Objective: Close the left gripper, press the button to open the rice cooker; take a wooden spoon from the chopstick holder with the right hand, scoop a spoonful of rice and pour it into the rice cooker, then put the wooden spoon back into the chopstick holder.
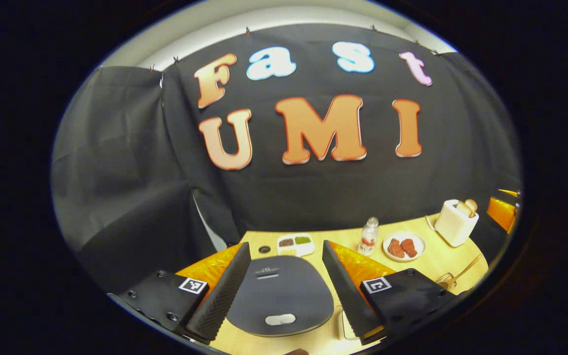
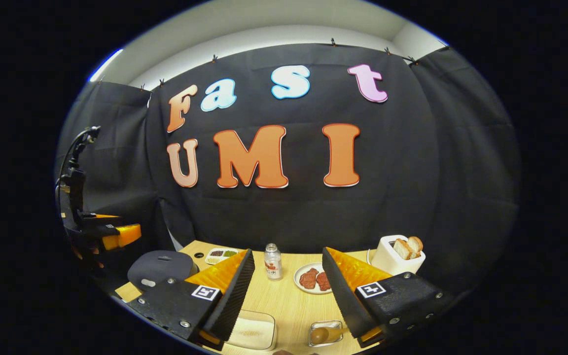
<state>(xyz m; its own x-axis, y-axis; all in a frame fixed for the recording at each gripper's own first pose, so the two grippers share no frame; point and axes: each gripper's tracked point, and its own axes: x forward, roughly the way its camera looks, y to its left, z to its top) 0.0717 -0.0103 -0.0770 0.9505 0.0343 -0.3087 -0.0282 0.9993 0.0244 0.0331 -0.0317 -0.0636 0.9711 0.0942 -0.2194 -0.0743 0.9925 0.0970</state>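
My left gripper (image 1: 280, 276) fingers apart, rice cooker (image 1: 279, 296) lid down at 6. My right gripper (image 2: 288, 291) fingers apart; wooden spoon (image 2: 324, 335) at 6 in chopstick holder (image 2: 319, 326), rice container (image 2: 254, 333) at 7.

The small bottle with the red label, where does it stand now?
In the right gripper view the bottle stands upright on the table near the back wall, between the divided dish and the plate of meat.

Left gripper (image 1: 280, 291): fingers spread wide apart, holding nothing. Right gripper (image 2: 284, 296): fingers equally spread, empty, held level and pointing forward.
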